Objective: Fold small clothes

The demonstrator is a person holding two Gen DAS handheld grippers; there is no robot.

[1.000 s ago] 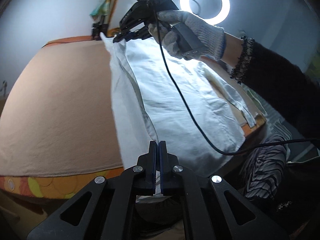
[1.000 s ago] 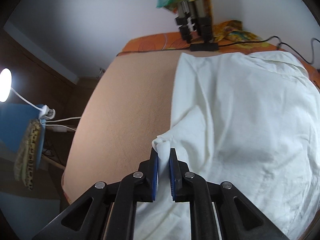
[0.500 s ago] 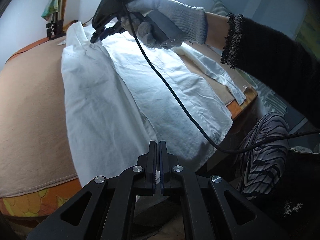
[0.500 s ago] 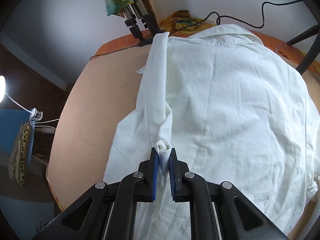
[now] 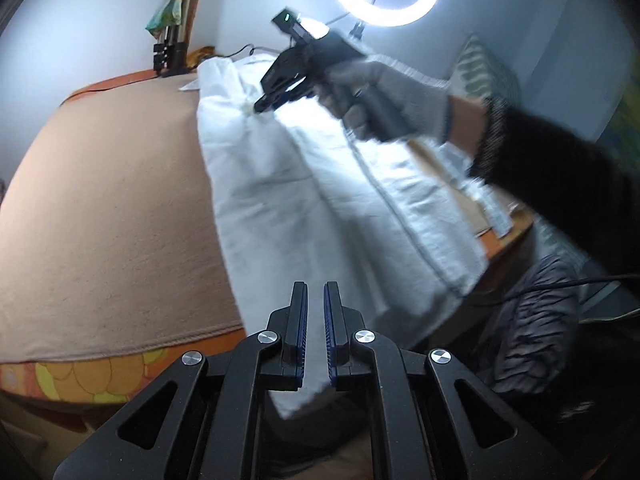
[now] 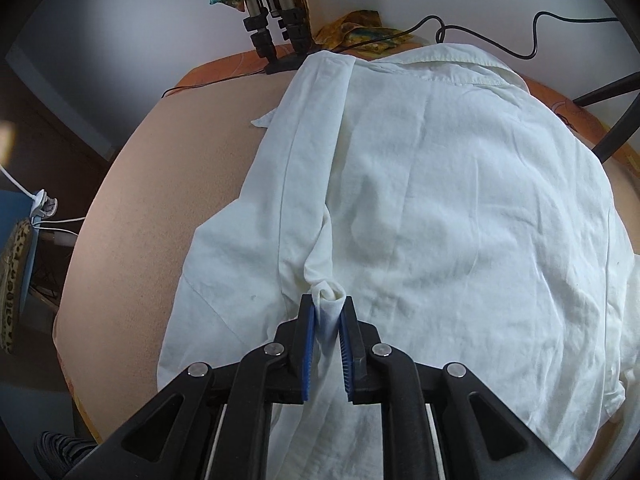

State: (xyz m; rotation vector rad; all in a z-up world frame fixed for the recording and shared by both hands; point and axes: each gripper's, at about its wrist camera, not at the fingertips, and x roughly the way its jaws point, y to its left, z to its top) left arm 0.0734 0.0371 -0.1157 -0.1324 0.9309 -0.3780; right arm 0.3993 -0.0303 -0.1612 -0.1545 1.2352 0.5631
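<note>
1. Right black two-finger gripper [image 6: 327,320] pinches a bunched fold of the white woven cotton shirt [image 6: 460,208]; left black gripper [image 5: 316,312] has its jaws spread, nothing between them.
2. Peach-coloured cloth-covered table [image 5: 104,208]: the shirt lies spread on it, hem overhanging the near edge.
3. One side panel is turned inward; second side and lengthwise folds judged outstanding.

L cam: low, near edge | R cam: close above | both: shirt [image 5: 320,216]
</note>
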